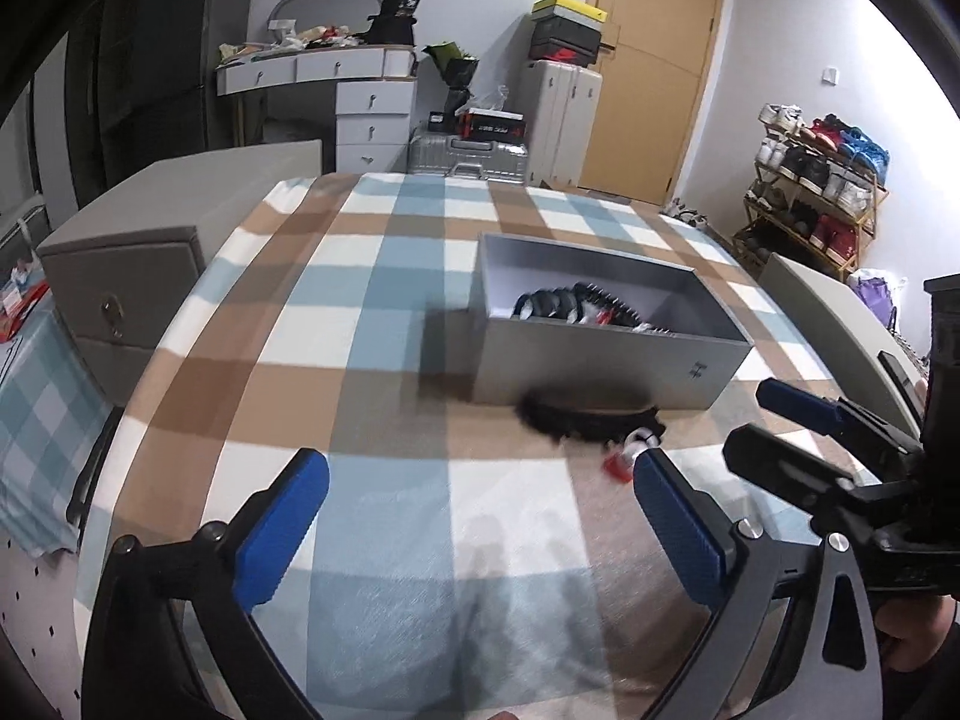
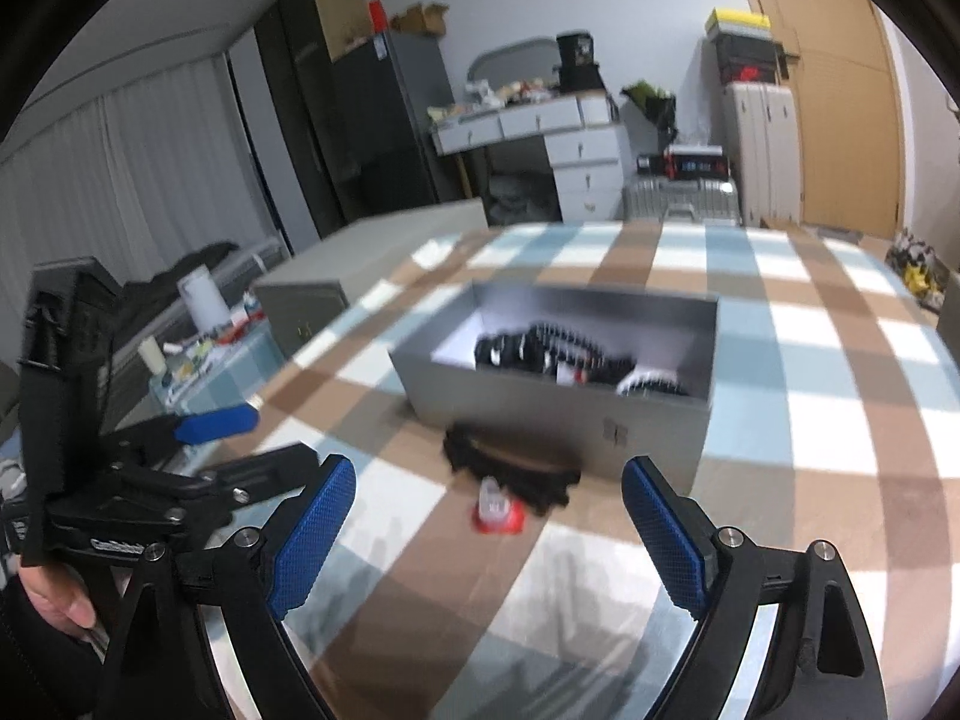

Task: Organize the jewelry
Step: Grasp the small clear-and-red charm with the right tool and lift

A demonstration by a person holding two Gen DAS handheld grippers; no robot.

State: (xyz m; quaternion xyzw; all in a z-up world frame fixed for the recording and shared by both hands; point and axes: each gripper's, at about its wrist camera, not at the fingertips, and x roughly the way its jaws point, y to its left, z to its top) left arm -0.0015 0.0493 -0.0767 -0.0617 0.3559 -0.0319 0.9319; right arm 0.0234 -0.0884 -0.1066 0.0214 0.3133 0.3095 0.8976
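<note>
Most black beaded bracelets (image 2: 576, 354) already sit in the grey box (image 1: 600, 360); one tagged black bracelet (image 2: 510, 471) remains on the plaid surface (image 1: 372, 324) just before it, left gripper (image 1: 480, 525) and right gripper (image 2: 489, 531) both spread, empty

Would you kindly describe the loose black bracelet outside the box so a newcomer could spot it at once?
Start at the checked cloth on the table and find the open grey box on it. Against the box's near wall lies a curved black bracelet with a small red and white tag at one end. Unlike the other black pieces, it lies outside the box.
</note>
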